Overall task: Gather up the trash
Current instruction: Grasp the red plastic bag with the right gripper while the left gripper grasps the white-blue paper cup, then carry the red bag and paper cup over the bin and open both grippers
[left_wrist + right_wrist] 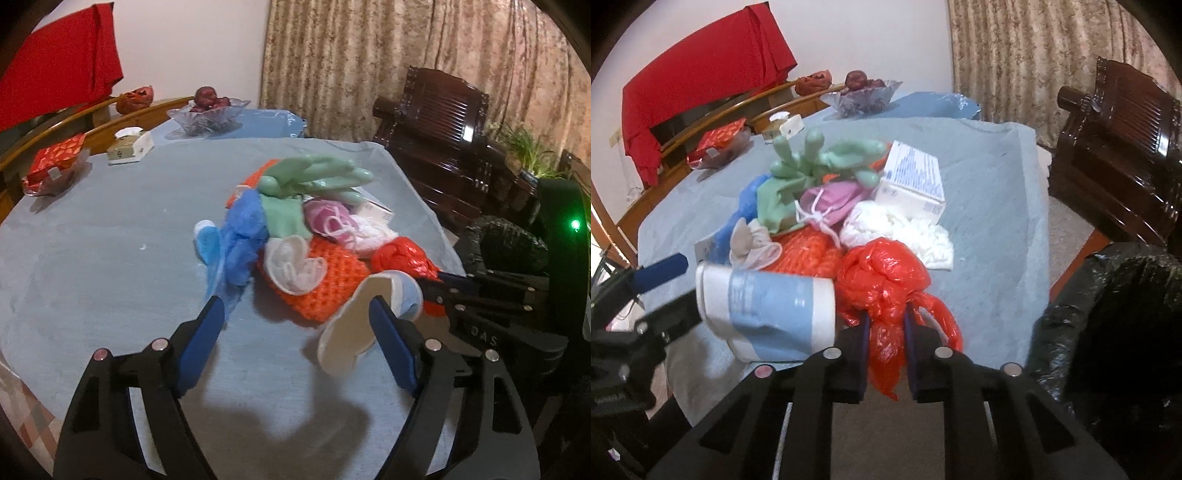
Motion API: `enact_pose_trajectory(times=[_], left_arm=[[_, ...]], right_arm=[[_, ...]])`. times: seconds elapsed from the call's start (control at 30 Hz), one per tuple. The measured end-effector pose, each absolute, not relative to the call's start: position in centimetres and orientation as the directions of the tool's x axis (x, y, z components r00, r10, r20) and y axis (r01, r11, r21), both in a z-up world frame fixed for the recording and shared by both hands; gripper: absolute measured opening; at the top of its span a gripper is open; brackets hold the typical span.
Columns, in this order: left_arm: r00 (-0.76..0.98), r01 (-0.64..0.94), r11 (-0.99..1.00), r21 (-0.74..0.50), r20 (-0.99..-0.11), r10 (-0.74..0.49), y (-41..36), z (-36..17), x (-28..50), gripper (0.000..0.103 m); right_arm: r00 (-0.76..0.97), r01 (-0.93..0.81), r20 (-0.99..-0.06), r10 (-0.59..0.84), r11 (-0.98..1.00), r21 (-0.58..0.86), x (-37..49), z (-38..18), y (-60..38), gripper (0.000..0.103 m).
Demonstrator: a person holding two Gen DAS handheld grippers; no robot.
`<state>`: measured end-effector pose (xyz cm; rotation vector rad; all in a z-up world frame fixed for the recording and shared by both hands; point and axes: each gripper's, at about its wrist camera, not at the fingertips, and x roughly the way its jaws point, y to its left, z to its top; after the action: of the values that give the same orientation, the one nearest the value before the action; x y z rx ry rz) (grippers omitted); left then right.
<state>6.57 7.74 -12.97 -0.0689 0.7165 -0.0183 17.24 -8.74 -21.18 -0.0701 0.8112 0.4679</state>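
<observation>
The right gripper (886, 343) is pinched on the tail of the red plastic bag (882, 280) at the near edge of the trash pile on the table (92, 240); only thin film is held, so tearing or slipping is likely under a sharp pull; the left gripper (299, 325) is spread, the paper cup (369, 314) lying against its right finger but unclamped; the cup could be knocked off; a black bin bag (1108, 314) waits at the right.
</observation>
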Motion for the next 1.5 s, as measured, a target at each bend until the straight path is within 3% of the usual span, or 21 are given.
enact_pose_trajectory(times=[0.2, 0.3, 0.5, 0.6, 0.67, 0.77, 1.17, 1.5], left_arm=[[0.760, 0.009, 0.999, -0.045, -0.649, -0.036, 7.1, -12.6, 6.2, 0.077], [0.744, 0.013, 0.999, -0.049, -0.666, -0.043, 7.1, -13.0, 6.6, 0.071], [0.725, 0.083, 0.991, -0.108, -0.675, -0.134, 6.6, -13.8, 7.2, 0.047], [0.705, 0.121, 0.985, -0.124, -0.688, -0.173, 6.1, -14.3, 7.8, 0.029], [0.691, 0.142, 0.980, -0.140, -0.694, -0.199, 5.8, -14.5, 8.0, 0.010], [0.692, 0.157, 0.980, -0.124, -0.694, -0.198, 5.2, -14.5, 7.9, 0.002], [0.739, 0.190, 0.976, -0.108, -0.638, -0.215, 3.2, -10.2, 7.8, 0.002], [0.734, 0.344, 0.933, -0.108, -0.588, -0.339, -3.9, -7.2, 8.5, 0.002]], right_arm=[[0.611, -0.410, -0.701, 0.367, 0.905, 0.116, 17.1, -20.8, -9.3, 0.016], [0.624, -0.406, -0.690, 0.367, 0.907, 0.115, 16.8, -20.1, -9.8, 0.016], [0.641, -0.385, -0.681, 0.354, 0.916, 0.115, 15.7, -19.3, -11.0, 0.016], [0.650, -0.372, -0.677, 0.345, 0.921, 0.112, 15.0, -18.9, -11.6, 0.016], [0.656, -0.365, -0.674, 0.341, 0.924, 0.113, 14.8, -18.6, -12.1, 0.016], [0.665, -0.352, -0.668, 0.334, 0.929, 0.114, 14.5, -18.2, -12.8, 0.016], [0.732, -0.294, -0.601, 0.322, 0.944, 0.147, 12.5, -14.6, -15.6, 0.016], [0.807, -0.140, -0.552, 0.208, 0.977, 0.164, 9.3, -12.3, -22.9, 0.016]])
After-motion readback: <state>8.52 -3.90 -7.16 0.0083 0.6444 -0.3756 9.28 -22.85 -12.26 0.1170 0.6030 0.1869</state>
